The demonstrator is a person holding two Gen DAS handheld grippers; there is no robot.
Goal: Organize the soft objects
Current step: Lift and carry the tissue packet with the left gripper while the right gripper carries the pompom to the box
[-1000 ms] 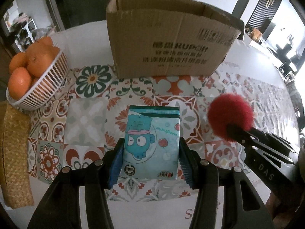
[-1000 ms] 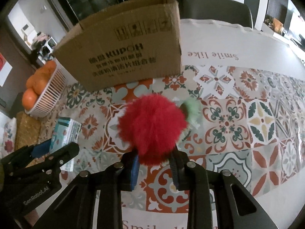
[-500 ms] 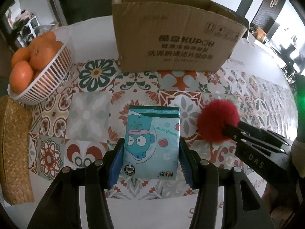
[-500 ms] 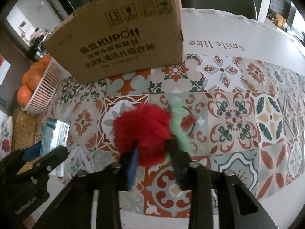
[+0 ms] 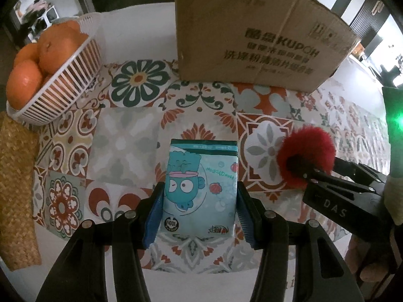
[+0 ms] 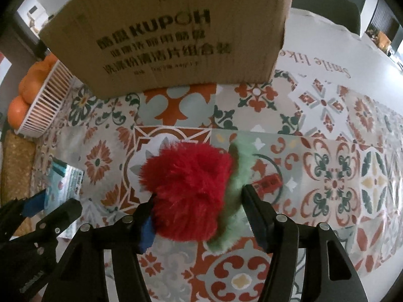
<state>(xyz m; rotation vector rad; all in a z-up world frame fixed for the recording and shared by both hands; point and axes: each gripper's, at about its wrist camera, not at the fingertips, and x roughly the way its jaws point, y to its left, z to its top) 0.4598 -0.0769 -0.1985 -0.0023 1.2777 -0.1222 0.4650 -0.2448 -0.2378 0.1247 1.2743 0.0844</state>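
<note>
**Red pompom going down, tissue pack held beside it**

Red fluffy pompom toy with a pale green furry tail (image 6: 187, 193) sits between the fingers of my right hand-held gripper (image 6: 199, 214). Those jaws have just been opening: the far pad is clear of the green fur, the near one is hidden behind the red fluff, so I read it as let go, resting on the patterned tile-print cloth of the counter (image 6: 327, 176). My left hand-held gripper (image 5: 199, 214) is at a middling width with both blue pads pressed on the sides of the light blue soft tissue pack with a cartoon fish face (image 5: 199, 188); pack is held low over the counter, and I can't tell if its bottom edge touches.

Brown cardboard box with printed lettering (image 5: 252, 32) stands behind both items, well apart from them. White slatted basket of oranges (image 5: 58, 88) is off to the left.

Risks as I see them:
- Fur can snag on the near pad, so lifting the right hand may drag the toy along.
- Pompom is round and light; a nudge rolls it.
- The two hands are close; swinging the pack right would clip the right hand-held gripper or the toy.
- Soft pack may buckle or slip if squeezed unevenly.
</note>
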